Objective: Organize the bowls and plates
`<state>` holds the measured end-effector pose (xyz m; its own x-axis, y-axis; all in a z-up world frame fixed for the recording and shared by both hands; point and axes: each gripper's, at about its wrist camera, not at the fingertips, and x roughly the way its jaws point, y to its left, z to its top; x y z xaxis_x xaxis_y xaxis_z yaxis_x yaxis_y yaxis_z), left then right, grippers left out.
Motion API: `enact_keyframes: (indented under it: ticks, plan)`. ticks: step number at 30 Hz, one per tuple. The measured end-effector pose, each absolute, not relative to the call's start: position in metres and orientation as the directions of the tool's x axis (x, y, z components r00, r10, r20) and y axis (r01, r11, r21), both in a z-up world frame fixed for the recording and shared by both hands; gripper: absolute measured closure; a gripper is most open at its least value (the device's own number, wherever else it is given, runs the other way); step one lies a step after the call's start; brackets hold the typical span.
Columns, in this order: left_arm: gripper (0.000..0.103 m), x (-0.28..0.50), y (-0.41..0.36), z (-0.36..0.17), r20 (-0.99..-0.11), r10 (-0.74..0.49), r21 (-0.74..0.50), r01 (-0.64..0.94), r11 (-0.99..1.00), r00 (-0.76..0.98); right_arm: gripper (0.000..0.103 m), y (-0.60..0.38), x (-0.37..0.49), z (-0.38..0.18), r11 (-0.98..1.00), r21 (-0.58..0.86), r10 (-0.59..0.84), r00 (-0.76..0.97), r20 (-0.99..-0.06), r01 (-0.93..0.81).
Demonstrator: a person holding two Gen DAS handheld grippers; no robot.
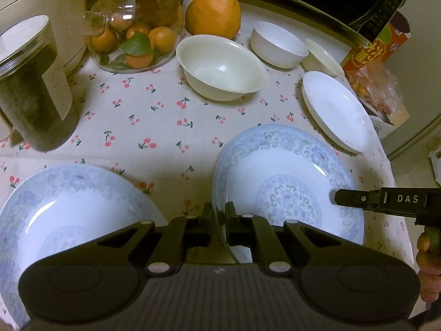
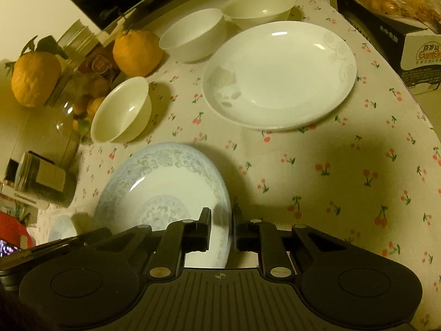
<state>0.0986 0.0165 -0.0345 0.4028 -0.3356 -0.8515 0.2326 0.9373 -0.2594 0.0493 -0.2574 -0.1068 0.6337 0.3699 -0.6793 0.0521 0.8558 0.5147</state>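
Both tongs clamped on the same blue-pattern plate. L tongs narrow, pinching its near-left rim; R tongs narrow, pinching the right rim. R one also shows in the L view, coming in from the right over the plate. Plate looks tilted in the R wrist view, rim raised off the desk, but can't tell if it's fully clear of the cloth.

Progress, as a judgement: early, basically nothing stacked yet.
- 2nd blue plate lies flat to the left, apart from the held one. Likely stack target.
- White plate sits alone further back, right side.
- Cream bowl alone mid-desk, near the jar of oranges.
- White bowl and another cream bowl at the back, just beside each other, not nested.

Left to do: set held plate on its twin, add white plate, nest the 3 bowls.

Clutter not part of task: big orange, dark tea jar, snack boxes on the right edge.
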Motion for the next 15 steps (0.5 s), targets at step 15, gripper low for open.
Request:
enact_keyframes:
  ticks: [15]
  plan:
    - [0.096, 0.084, 0.02, -0.036, -0.865, -0.312, -0.224, 0.253, 0.941, 0.393, 0.087, -0.246, 0.035, -0.111, 0.872, 0.487, 0.37, 0.594, -0.714, 0.042]
